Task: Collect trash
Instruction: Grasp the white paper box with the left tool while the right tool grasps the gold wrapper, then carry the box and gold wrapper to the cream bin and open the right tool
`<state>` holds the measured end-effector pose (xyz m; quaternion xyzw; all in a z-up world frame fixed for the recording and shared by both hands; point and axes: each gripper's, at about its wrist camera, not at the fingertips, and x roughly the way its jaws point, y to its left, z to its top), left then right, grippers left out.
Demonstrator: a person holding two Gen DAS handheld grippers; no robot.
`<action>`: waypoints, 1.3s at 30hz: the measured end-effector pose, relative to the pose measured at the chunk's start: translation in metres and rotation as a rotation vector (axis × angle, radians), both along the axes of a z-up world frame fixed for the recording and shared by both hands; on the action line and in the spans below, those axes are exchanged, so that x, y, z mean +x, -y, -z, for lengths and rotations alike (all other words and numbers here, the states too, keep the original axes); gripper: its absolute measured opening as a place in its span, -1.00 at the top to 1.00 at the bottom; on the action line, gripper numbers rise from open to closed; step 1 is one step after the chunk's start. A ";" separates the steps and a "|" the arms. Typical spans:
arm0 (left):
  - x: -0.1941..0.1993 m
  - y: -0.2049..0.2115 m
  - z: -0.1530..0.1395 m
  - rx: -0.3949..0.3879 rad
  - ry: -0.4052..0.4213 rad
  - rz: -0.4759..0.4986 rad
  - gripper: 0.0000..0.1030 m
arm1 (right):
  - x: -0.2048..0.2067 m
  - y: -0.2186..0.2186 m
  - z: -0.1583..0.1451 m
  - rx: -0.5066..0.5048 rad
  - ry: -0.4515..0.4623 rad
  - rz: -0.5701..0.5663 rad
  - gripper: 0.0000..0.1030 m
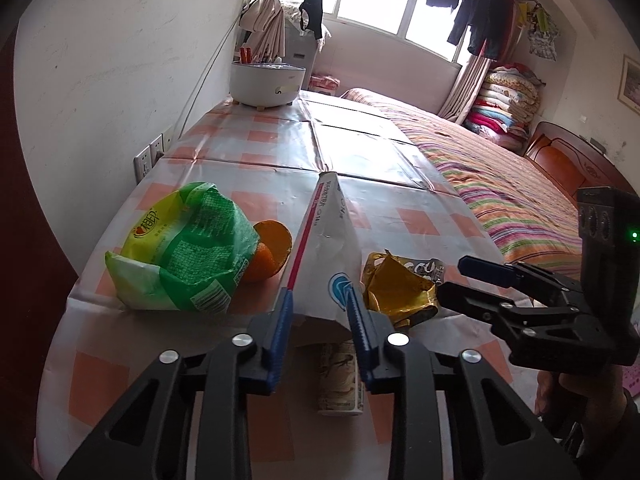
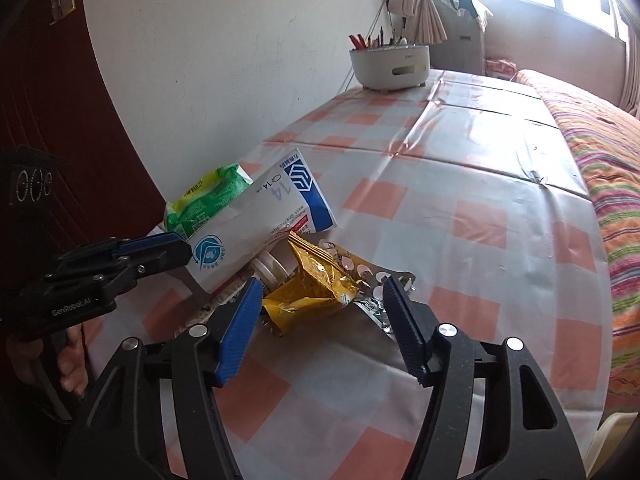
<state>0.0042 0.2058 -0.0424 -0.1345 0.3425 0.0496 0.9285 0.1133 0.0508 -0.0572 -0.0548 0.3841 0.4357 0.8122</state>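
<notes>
Fingers of the left gripper point(image 1: 318, 300) clamp the white paper bag point(image 1: 328, 248), the right gripper point(image 2: 322, 312) gapes around the yellow wrapper point(image 2: 308, 288), and the green packet point(image 1: 180, 248) and orange peel point(image 1: 272, 252) remain near the table's point(image 1: 360, 152) wall edge, uncollected.

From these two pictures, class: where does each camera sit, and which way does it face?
Left wrist: on the left tool, facing along the table toward the window; its fingers pinch the white paper bag; right tool visible.
Right wrist: on the right tool, over the yellow wrapper; left tool visible.
Shared: bag, wrapper, green packet.
</notes>
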 end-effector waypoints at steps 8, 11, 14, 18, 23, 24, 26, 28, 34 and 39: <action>-0.002 -0.003 0.000 0.000 -0.007 0.000 0.54 | 0.004 -0.015 0.009 -0.046 -0.028 -0.016 -0.13; -0.002 -0.002 -0.002 0.021 -0.009 0.009 0.23 | 0.004 -0.024 0.013 -0.063 -0.035 -0.027 -0.05; 0.002 -0.001 0.003 0.026 -0.057 0.020 -0.44 | 0.003 -0.033 0.019 -0.094 -0.040 -0.041 0.08; 0.003 -0.004 0.008 0.007 -0.079 0.015 -0.44 | 0.003 -0.038 0.026 -0.117 -0.054 -0.050 0.54; 0.002 -0.021 0.009 -0.088 -0.050 -0.030 -0.44 | -0.002 -0.038 0.020 -0.106 -0.035 -0.061 0.74; 0.002 -0.023 0.009 -0.100 -0.044 -0.039 -0.43 | -0.003 -0.036 0.017 -0.102 -0.025 -0.062 0.75; 0.004 -0.027 0.010 -0.101 -0.037 -0.050 0.08 | -0.006 -0.037 0.014 -0.094 -0.020 -0.069 0.76; 0.007 -0.028 0.014 -0.121 -0.053 -0.039 0.56 | -0.009 -0.036 0.011 -0.080 -0.012 -0.072 0.79; 0.006 -0.019 0.014 -0.122 -0.029 -0.001 0.80 | -0.021 -0.026 -0.003 -0.019 -0.001 -0.073 0.80; -0.001 -0.014 0.003 -0.118 0.056 0.022 0.92 | -0.028 -0.011 -0.016 0.045 0.009 -0.058 0.80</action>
